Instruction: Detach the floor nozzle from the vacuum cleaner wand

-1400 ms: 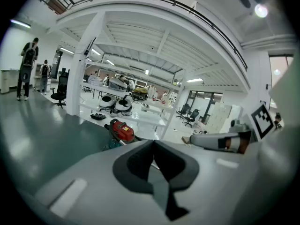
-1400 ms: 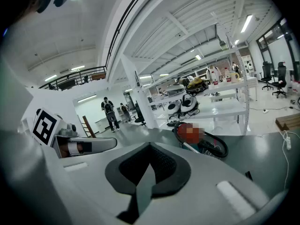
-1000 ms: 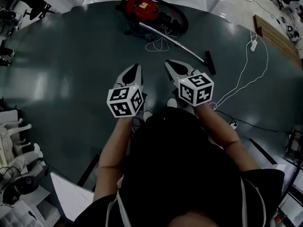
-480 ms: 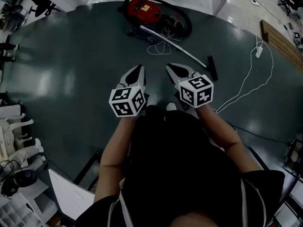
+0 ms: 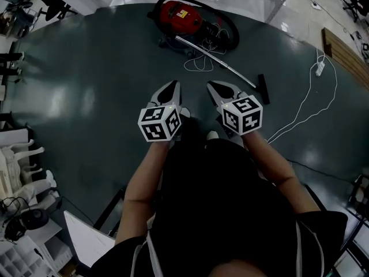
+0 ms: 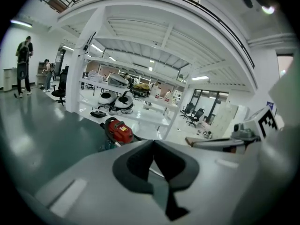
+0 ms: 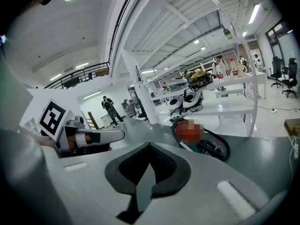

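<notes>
Left gripper [image 5: 172,86] and right gripper [image 5: 213,86] are closed and empty; we may trip on the cord [image 5: 196,68] beside the far wand [image 5: 230,71] and floor nozzle [image 5: 263,89].

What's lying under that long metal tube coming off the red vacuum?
A loose white cord loops on the dark floor beside and apparently beneath the wand. The stretch directly under the wand is covered, so whether the cord really crosses there cannot be seen.

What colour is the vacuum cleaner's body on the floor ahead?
Red. The vacuum cleaner body shows best in the head view.
</notes>
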A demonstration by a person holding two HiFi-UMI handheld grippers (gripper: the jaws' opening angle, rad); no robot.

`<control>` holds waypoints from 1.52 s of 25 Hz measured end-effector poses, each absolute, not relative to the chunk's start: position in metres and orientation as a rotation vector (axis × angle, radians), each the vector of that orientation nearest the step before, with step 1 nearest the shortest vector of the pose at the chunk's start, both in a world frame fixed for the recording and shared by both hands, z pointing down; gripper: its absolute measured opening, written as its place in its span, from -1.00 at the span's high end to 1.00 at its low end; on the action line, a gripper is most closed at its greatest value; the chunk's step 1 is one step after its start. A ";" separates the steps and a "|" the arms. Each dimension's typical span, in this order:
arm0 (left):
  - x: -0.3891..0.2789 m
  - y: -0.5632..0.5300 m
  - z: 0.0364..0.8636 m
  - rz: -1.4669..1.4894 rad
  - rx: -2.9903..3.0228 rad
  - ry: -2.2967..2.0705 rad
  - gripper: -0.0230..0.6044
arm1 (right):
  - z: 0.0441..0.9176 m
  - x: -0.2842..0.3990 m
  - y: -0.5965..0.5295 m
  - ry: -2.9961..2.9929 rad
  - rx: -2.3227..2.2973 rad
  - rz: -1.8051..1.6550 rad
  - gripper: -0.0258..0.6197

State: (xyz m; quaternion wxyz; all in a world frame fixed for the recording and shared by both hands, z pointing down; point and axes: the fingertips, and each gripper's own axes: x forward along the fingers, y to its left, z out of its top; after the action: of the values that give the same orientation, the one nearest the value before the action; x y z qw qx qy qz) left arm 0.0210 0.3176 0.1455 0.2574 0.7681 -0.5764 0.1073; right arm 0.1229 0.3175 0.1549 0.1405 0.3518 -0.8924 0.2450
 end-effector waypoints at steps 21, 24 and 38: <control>-0.075 0.210 0.182 0.347 2.123 -1.384 0.90 | 0.184 0.027 0.208 -2.461 1.109 0.764 0.93; -0.092 0.200 0.189 0.358 2.109 -1.373 0.90 | 0.191 0.015 0.199 -2.436 1.115 0.769 0.93; -0.107 0.166 0.217 0.291 2.103 -1.157 0.90 | 0.218 -0.010 0.154 -2.384 1.133 0.847 0.93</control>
State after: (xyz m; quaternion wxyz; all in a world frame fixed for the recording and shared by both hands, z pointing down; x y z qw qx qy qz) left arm -0.1073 0.1664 0.2170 0.3543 0.8134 -0.4474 0.1126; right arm -0.0103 0.1537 0.2175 0.1835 0.4018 -0.8454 0.3003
